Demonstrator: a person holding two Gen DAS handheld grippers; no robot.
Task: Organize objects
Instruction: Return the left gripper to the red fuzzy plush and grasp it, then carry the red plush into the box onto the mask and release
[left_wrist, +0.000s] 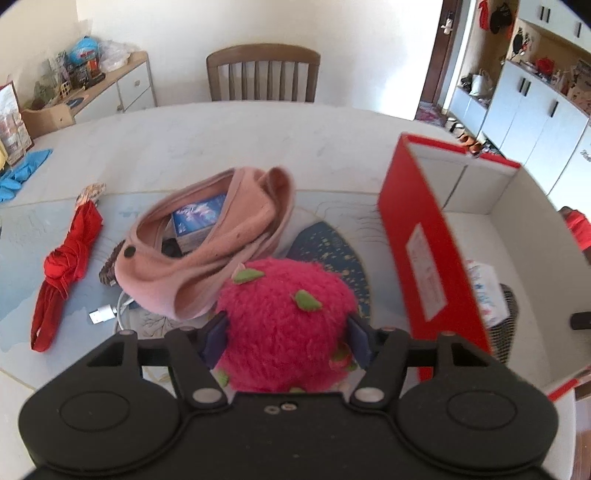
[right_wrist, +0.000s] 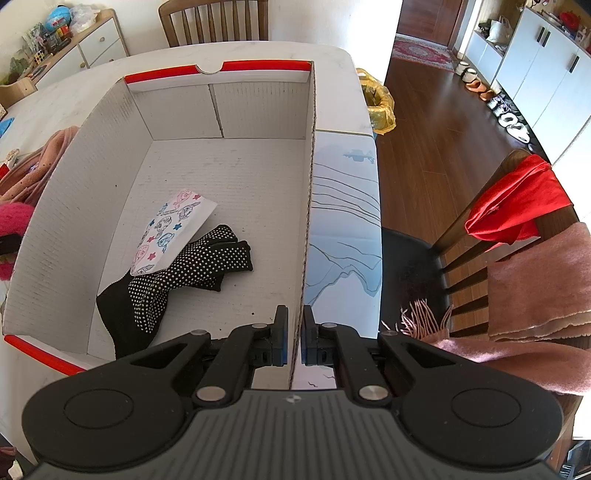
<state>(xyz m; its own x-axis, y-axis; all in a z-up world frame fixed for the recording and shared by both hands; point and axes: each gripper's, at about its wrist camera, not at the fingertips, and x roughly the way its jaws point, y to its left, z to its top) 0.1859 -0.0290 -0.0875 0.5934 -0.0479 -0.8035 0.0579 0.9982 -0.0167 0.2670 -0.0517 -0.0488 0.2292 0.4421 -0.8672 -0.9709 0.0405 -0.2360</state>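
**Left gripper on plush toy, right gripper clamped on box wall**

The left gripper (left_wrist: 286, 341) has its jaws set either side of a fuzzy pink plush toy (left_wrist: 284, 328) with green felt leaves. Both pads touch the toy's flanks, so the toy is gripped. The toy sits above the patterned mat (left_wrist: 332, 251) on the worktop (left_wrist: 221, 140).

At 11 o'clock from the toy, just beside it, lies a pink knit garment (left_wrist: 207, 251) with a dark button. A blue printed box (left_wrist: 197, 218) rests inside its folds. At 9 o'clock, well apart, a red cloth bundle (left_wrist: 64, 273) lies stretched along the mat. A white plug (left_wrist: 101, 315) and its cable lie near the garment's lower edge.

At 3 o'clock from the toy stands the open cardboard box (left_wrist: 417, 229), red outside and white inside.

The right gripper (right_wrist: 294, 339) has its jaws closed on the right-hand wall of that box (right_wrist: 308, 206); the corrugated edge runs between the two pads. Inside the box, at 10 o'clock from this gripper, lies a pair of black dotted gloves (right_wrist: 184, 273). A white cartoon-printed pouch (right_wrist: 171, 229) lies partly on top of them.

A wooden chair (left_wrist: 263, 72) stands at the far edge of the worktop.
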